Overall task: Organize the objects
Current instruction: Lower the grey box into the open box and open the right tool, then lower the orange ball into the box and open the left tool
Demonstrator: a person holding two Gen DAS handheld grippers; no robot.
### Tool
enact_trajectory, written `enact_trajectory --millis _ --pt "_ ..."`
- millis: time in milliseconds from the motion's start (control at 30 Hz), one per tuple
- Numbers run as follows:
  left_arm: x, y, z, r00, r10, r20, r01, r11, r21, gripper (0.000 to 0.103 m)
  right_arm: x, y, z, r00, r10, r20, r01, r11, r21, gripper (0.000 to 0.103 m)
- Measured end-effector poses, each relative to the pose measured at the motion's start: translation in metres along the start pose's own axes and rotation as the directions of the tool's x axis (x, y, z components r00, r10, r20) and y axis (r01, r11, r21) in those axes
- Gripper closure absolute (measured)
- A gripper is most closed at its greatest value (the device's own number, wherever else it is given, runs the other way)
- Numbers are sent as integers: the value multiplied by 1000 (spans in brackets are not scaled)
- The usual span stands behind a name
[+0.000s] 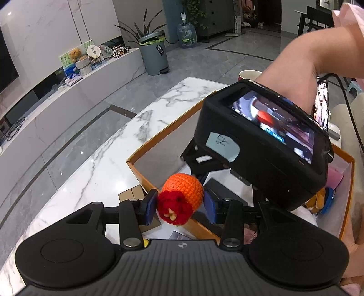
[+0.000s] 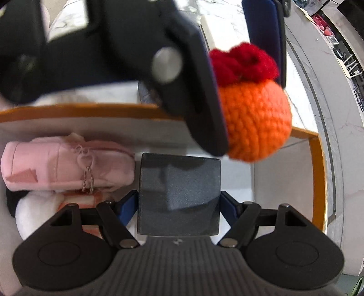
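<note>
Black tongs (image 1: 180, 206), blue pads (image 1: 151, 206), silver screws; bare forearm (image 1: 302, 57), pink sleeve (image 1: 351, 20).

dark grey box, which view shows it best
The right wrist view: the dark grey box fills the centre, between the right hand-held gripper fingers inside the orange-rimmed tray. In the left wrist view only a dark sliver shows behind the crochet ball.

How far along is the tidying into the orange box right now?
Partly done. The pink pouch and a white plush already lie inside the orange box. In hand: the left gripper holds the crocheted orange toy over the box's edge, and the right gripper grips the dark grey box inside it. Left: release both; cards remain on the table.
</note>
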State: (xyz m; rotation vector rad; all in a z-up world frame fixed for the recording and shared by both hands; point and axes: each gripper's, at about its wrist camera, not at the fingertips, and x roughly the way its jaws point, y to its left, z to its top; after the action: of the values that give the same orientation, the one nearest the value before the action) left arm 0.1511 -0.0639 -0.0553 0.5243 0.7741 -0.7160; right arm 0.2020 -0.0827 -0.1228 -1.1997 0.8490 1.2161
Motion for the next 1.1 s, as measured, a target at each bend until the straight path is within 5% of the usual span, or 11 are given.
enact_trajectory --millis 400,500,567,667,800,1100 --pt "-1 2 2 1000 -9 9 10 1000 -29 53 -9 -8 10 999 14 33 -17 995 94 16" --pt "-1 4 2 1000 -13 12 14 999 -33 53 -18 -22 3 999 31 36 -37 983 182 37" --pt "-1 5 1 1000 -18 16 18 999 -34 53 -24 -31 -3 999 39 33 -46 971 236 63" --pt "0 4 1 1000 -17 22 17 999 -33 53 -20 -36 -10 999 31 -38 -20 960 280 85" --pt "3 1 3 1000 -11 25 12 999 -40 53 1 -28 -14 993 6 -122 29 959 281 89" --pt "3 -6 5 999 -31 29 32 999 -11 53 12 -18 11 998 -2 -57 18 957 290 95"
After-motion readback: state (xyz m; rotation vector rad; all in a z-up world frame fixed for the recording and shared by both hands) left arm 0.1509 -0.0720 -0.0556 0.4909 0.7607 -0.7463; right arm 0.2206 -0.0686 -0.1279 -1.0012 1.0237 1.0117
